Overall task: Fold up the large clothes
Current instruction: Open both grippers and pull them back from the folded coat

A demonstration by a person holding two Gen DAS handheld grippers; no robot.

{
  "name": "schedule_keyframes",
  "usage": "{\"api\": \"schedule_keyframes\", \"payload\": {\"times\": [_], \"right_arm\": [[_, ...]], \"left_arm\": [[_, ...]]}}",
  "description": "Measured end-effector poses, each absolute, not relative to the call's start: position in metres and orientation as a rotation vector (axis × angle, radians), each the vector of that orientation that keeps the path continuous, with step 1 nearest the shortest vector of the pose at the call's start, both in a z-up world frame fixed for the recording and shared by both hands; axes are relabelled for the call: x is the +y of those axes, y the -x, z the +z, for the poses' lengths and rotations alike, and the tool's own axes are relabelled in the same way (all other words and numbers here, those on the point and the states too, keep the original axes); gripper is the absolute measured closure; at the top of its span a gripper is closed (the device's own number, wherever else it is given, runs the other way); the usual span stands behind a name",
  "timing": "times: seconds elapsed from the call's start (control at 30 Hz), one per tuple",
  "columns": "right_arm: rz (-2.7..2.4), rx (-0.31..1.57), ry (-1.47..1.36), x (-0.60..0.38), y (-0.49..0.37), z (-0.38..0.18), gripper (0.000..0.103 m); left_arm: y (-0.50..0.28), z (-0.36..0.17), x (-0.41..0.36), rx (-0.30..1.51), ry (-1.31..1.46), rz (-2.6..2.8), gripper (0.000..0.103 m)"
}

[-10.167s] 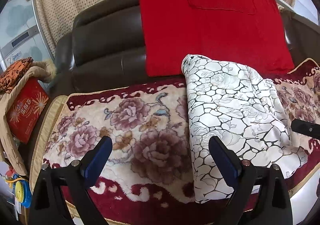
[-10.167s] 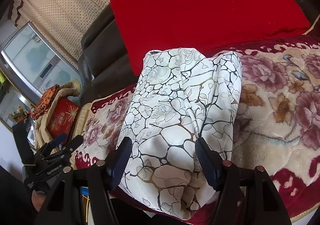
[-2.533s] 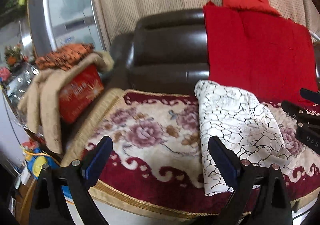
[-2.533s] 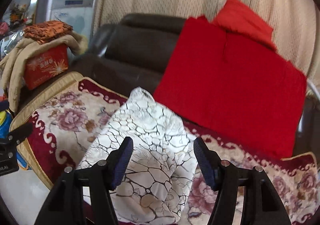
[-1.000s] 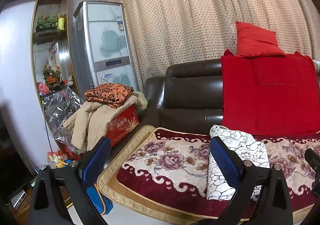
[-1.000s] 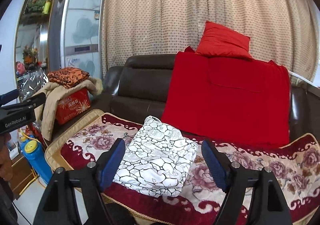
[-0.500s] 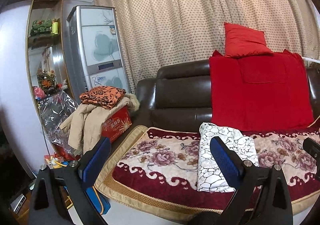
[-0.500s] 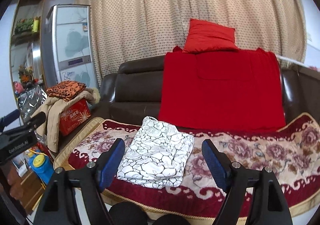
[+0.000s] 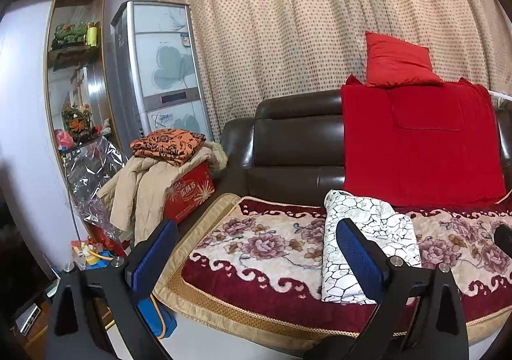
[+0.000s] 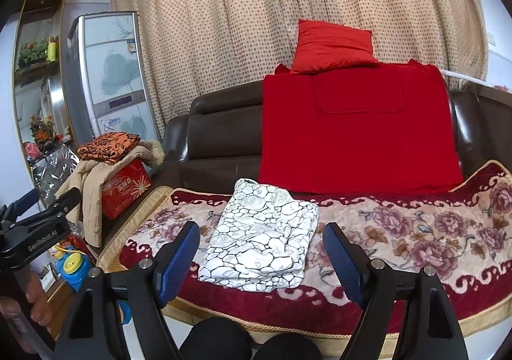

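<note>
Both grippers have pulled well back from the sofa since ten seconds ago, when their fingers hovered right over the cloth; now whole curtains and a cabinet fill the views. On the right gripper the blue, ribbed fingers stand wide apart with nothing between them, and the left gripper likewise spreads its blue fingers wide and empty.

Beyond them the folded garment, white cloth veined with a dark cracked-stone print, lies as a flat, soft-edged rectangle. Its long axis runs from the seat's front edge back toward the backrest, the narrower end pointing at the backrest. It rests on the plush floral seat cover, maroon-bordered with pink roses, left of the seat's middle and touching nothing else.

Behind it a red blanket drapes flat over the glossy brown leather sofa, and a red cushion sits atop the backrest. Dotted beige curtains hang in folds behind.
</note>
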State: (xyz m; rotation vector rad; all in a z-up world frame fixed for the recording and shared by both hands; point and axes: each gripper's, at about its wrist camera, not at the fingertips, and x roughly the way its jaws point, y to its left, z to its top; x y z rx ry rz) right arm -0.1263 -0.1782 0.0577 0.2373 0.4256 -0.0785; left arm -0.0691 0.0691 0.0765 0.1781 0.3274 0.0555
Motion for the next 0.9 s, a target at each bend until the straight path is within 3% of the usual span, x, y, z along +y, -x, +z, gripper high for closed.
{"api": "schedule_keyframes", "payload": {"times": [0.9], "right_arm": [[-0.052,0.536,-0.215,-0.162,0.089,0.042,0.021]], "left_arm": [[0.028,0.049,0.083,0.428,-0.143,0.035,0.004]]}}
